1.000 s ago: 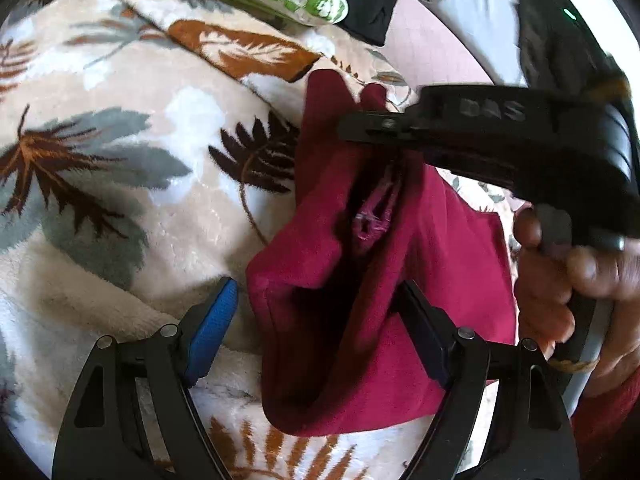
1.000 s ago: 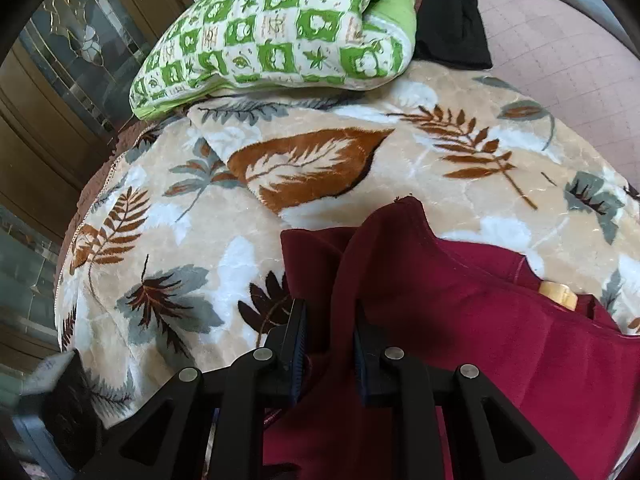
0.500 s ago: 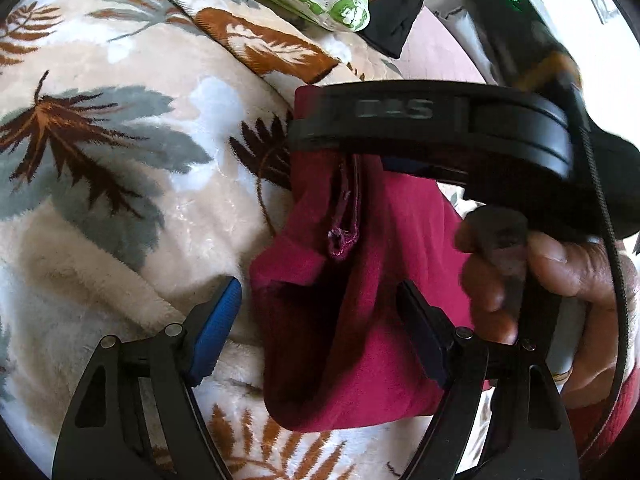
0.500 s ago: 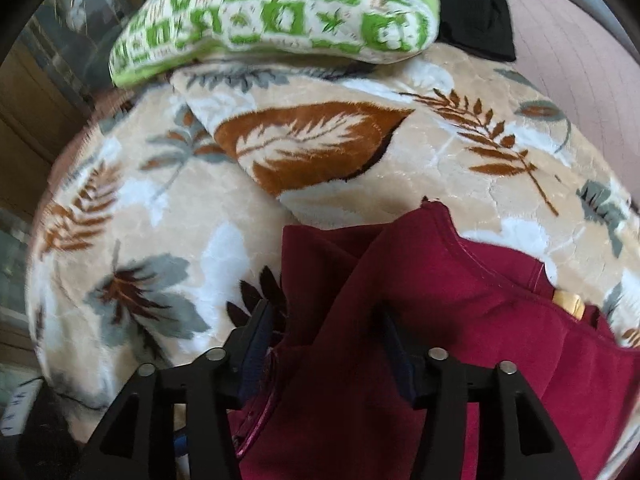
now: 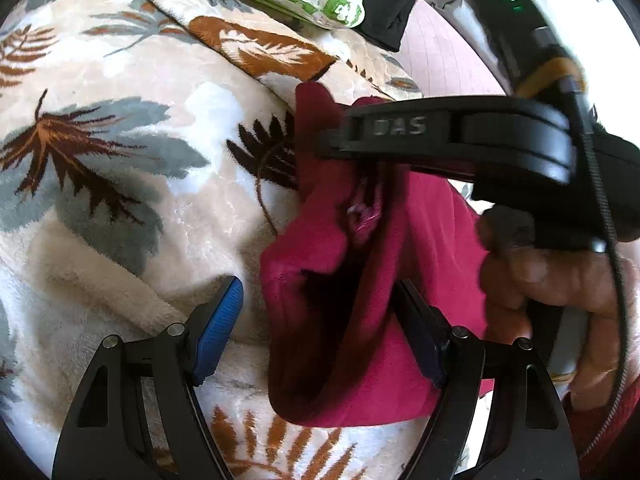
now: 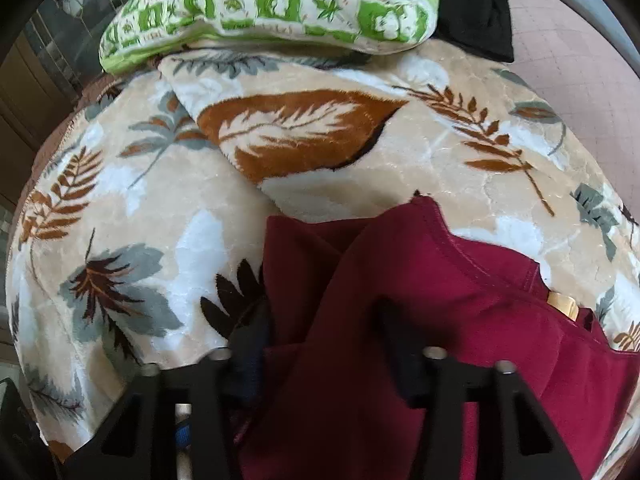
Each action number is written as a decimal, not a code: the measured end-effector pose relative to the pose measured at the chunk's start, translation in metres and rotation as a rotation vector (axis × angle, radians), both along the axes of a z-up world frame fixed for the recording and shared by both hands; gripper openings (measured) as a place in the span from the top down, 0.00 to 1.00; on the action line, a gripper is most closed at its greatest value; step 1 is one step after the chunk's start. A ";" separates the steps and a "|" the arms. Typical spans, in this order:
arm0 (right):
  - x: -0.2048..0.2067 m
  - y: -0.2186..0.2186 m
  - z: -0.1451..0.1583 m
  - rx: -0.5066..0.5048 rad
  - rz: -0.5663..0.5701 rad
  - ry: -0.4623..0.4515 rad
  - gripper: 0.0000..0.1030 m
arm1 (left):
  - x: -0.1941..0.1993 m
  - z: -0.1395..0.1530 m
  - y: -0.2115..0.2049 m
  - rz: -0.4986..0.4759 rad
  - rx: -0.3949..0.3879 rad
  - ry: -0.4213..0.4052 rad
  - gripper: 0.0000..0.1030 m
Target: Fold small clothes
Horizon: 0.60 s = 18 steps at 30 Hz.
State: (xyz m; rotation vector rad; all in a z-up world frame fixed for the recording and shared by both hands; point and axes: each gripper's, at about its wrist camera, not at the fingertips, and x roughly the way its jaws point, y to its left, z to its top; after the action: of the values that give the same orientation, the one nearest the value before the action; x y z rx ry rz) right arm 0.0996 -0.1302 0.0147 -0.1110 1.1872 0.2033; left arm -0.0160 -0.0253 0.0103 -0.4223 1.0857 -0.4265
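Observation:
A dark red small garment (image 5: 360, 320) lies bunched on a leaf-patterned blanket (image 5: 120, 160). My left gripper (image 5: 316, 320) is open, its blue-padded fingers spread either side of the garment's near folded edge. My right gripper (image 6: 324, 344) is open over the garment (image 6: 420, 320), with cloth lying between its spread fingers. In the left wrist view the right gripper's body (image 5: 460, 136) hangs over the garment's far end, held by a hand (image 5: 552, 272). A tan label (image 6: 562, 304) shows at the garment's edge.
A green and white patterned pillow (image 6: 272, 4) lies at the far end of the blanket. A black cloth (image 6: 476, 16) sits beside it. Pink tiled floor (image 6: 580, 40) shows to the right, and a dark wooden cabinet (image 6: 24, 80) to the left.
My right gripper has opened from shut on the garment and let the cloth go. It swung left over the garment, then back right. My left gripper stayed open in place.

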 end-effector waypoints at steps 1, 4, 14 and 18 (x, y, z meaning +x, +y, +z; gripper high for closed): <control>-0.003 -0.001 0.004 0.009 0.001 -0.010 0.74 | 0.000 0.000 -0.001 -0.001 0.006 -0.004 0.25; -0.010 -0.007 0.012 0.052 -0.004 -0.031 0.78 | 0.000 0.000 -0.002 -0.005 0.025 -0.013 0.25; -0.019 -0.021 0.025 0.166 -0.039 -0.039 0.79 | 0.001 -0.001 -0.007 0.003 0.056 -0.030 0.25; -0.023 -0.022 0.026 0.168 -0.039 -0.050 0.81 | 0.001 0.000 -0.012 -0.004 0.085 -0.046 0.25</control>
State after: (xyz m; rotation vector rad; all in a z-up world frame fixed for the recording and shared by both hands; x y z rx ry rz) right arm 0.0766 -0.1524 0.0407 0.0537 1.1171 0.2639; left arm -0.0148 -0.0376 0.0099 -0.3339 1.0558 -0.3903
